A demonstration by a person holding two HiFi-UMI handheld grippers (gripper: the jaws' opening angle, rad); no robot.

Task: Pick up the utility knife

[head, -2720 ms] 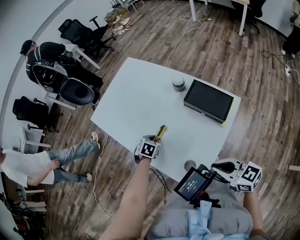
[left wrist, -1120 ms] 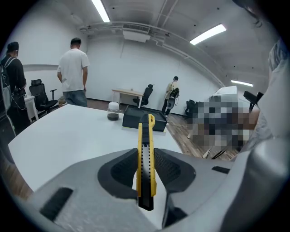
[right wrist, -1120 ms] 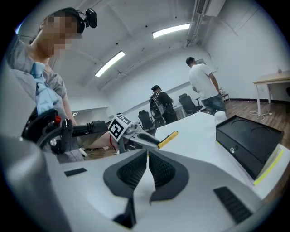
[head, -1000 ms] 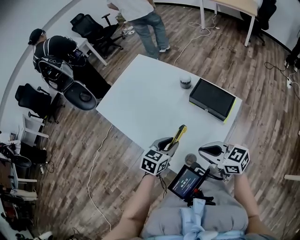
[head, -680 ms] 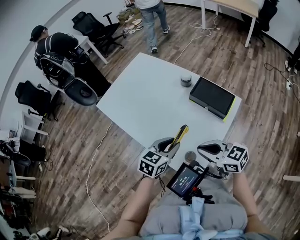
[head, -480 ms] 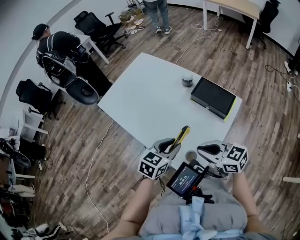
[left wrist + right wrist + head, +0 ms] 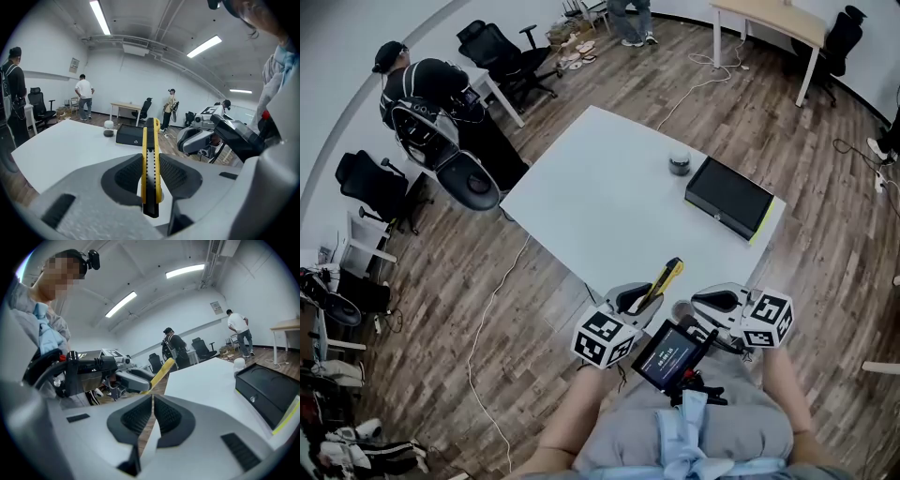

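Jaws of the left gripper (image 7: 639,298) (image 7: 150,174) are clamped on the utility knife (image 7: 664,278) (image 7: 150,154), ribbed pads pressing both yellow flanks. The knife runs lengthwise between them, its black-tipped end projecting toward 1 o'clock in the head view, over the near edge of the bench (image 7: 600,206).

Jaws of the right gripper (image 7: 712,302) (image 7: 152,414) stand together with nothing between them. This gripper sits just beside the left one, at its 3 o'clock, near the same edge.

On the bench, a black case (image 7: 729,200) (image 7: 132,135) (image 7: 269,392) lies along the far right edge, at 1 o'clock from the knife and well apart from it. A small jar (image 7: 679,163) stands just beside the case's far-left corner. Between the knife and these two items the white surface is bare, as is the whole left half toward 11 o'clock.

Beyond the left edge, at 9 o'clock, a cable (image 7: 492,309) trails across the wooden floor (image 7: 422,281). Office chairs (image 7: 464,178) crowd the 10 o'clock side.
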